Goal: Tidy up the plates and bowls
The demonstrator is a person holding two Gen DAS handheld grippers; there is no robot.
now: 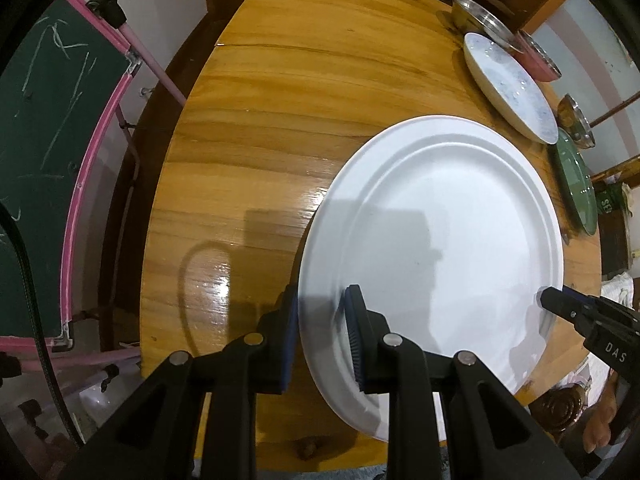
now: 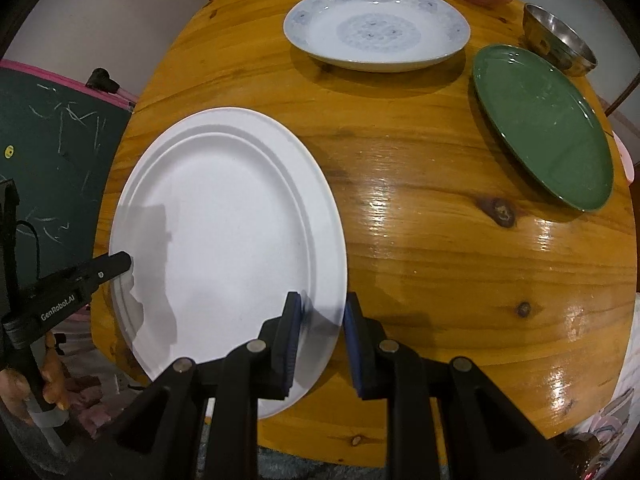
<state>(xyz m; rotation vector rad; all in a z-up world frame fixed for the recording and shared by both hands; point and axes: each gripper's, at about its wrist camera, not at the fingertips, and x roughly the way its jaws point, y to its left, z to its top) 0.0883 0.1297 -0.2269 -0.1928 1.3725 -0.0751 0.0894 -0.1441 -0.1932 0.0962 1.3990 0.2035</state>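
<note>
A large white plate (image 2: pixel 224 240) sits at the near left of a round wooden table (image 2: pixel 420 240). The left gripper (image 1: pixel 322 332) and right gripper (image 2: pixel 320 332) each straddle an opposite edge of its rim, jaws narrow, apparently clamped on it. The plate seems about to be set down or lifted. A patterned plate (image 2: pixel 376 28) and green plate (image 2: pixel 544 124) lie farther right; stacking likely comes next.

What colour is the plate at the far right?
Dark green, plain and glossy; the right wrist view shows it best.
</note>
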